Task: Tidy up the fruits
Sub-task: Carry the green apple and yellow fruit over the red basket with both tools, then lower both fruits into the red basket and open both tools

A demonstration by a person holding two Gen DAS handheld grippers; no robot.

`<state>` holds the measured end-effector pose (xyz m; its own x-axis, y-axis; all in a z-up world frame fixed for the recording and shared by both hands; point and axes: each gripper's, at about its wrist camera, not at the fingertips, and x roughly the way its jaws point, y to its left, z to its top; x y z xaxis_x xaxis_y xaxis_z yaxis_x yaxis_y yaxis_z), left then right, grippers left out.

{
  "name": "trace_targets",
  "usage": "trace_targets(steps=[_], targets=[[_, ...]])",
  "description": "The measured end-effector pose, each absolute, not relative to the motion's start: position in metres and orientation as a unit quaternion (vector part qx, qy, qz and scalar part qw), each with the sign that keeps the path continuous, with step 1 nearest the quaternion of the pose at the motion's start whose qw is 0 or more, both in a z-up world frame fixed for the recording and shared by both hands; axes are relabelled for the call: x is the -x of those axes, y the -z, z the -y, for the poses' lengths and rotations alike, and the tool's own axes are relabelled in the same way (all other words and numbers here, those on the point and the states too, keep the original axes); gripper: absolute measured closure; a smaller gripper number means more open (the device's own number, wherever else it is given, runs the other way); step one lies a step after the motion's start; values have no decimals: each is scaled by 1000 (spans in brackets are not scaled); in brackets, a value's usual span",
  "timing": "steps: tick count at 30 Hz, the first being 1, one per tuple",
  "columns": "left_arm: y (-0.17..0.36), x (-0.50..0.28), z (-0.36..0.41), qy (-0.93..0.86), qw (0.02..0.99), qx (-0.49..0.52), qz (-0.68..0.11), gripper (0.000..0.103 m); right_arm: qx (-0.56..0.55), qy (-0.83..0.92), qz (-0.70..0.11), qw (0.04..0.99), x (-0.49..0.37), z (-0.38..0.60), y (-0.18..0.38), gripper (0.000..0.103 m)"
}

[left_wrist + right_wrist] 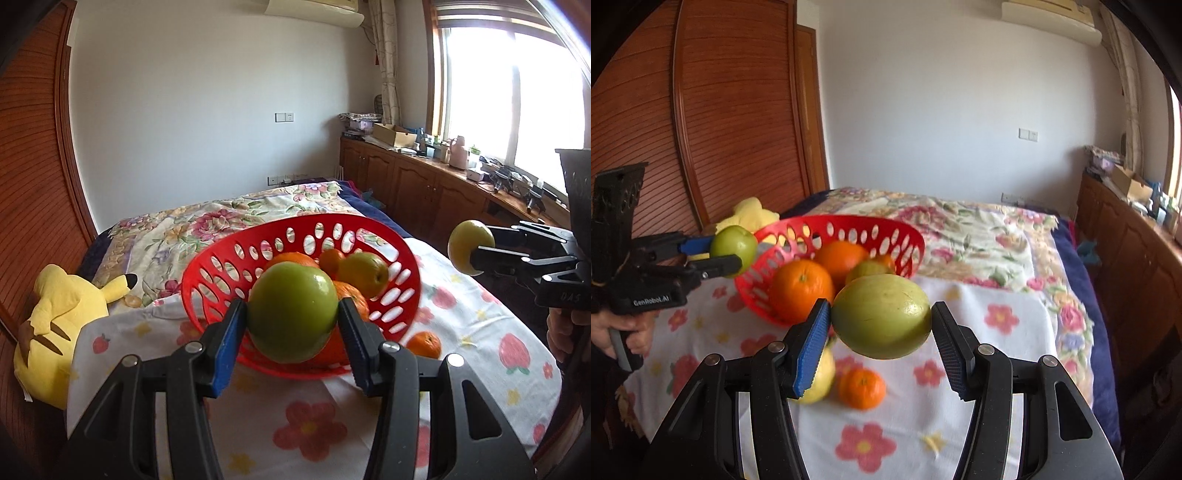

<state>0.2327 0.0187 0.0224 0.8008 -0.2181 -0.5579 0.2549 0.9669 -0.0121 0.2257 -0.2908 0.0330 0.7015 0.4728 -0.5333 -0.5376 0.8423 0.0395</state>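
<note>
My left gripper (291, 325) is shut on a green apple (291, 312) and holds it at the near rim of the red basket (221, 254). It also shows in the right wrist view (733, 251), with its apple (733, 243) at the basket's left rim (849, 221). My right gripper (881, 325) is shut on a yellow-green fruit (881, 317), held above the cloth to the right of the basket. It shows in the left wrist view (471, 253) with the fruit (467, 240). The basket holds oranges (799, 288) and a yellow-green fruit (364, 273).
A small orange (862, 387) and a pale yellow fruit (820, 376) lie on the flowered cloth (997, 350) near the basket. A yellow plush toy (55, 321) lies at the left. A wooden wardrobe (701, 110) stands left, cabinets (424, 184) right.
</note>
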Motion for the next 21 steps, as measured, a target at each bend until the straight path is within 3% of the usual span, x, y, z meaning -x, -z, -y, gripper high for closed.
trace_targets(steps=[21], targets=[[7, -277, -39, 114, 944, 7, -310, 53, 90, -334, -282, 895, -303, 207, -28, 46]])
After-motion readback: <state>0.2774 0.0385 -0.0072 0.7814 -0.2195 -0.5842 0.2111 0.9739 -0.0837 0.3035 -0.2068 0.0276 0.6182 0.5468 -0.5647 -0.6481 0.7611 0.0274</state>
